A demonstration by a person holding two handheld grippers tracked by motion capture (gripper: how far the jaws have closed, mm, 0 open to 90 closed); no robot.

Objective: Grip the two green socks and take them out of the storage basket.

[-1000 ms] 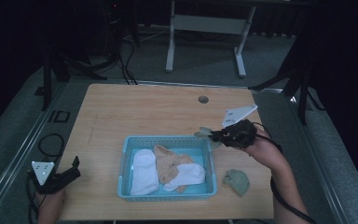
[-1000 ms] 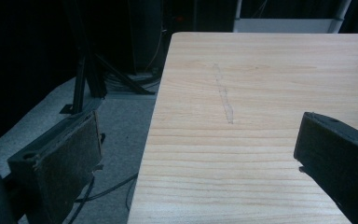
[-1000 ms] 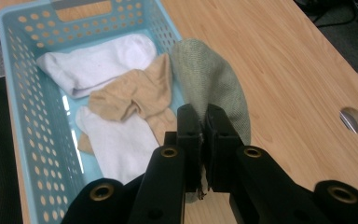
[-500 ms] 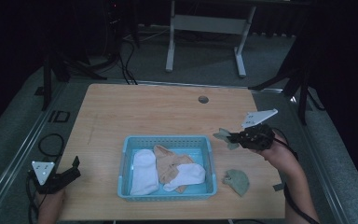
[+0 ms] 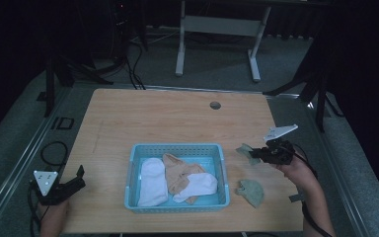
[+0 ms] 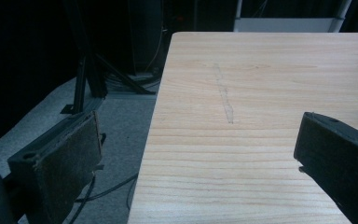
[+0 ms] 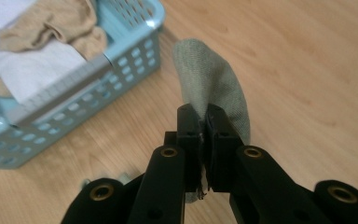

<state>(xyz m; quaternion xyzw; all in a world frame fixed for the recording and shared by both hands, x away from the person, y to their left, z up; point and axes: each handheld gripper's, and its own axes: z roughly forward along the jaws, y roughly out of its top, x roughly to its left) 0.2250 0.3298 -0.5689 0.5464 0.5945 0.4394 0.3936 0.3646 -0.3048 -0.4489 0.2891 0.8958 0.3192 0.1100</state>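
Closest to the person, the left gripper (image 5: 74, 181) sits at about 8 o'clock off the table's near-left corner, jaws wide apart with nothing between them. Just past the near edge, a loose grey-green sock (image 5: 250, 191) lies at 4 o'clock, right beside the light blue basket (image 5: 177, 148), which holds a white sock (image 5: 152, 180), a tan sock (image 5: 180, 173) and another white one (image 5: 201, 185). A bit farther, at 3 o'clock, the right gripper (image 7: 204, 122) is clamped on a second grey-green sock (image 7: 212, 79), hanging just outside the basket wall. My worry: the pinch only catches an edge, so a quick swing could let it slip out, or the dangling end could snag the rim.
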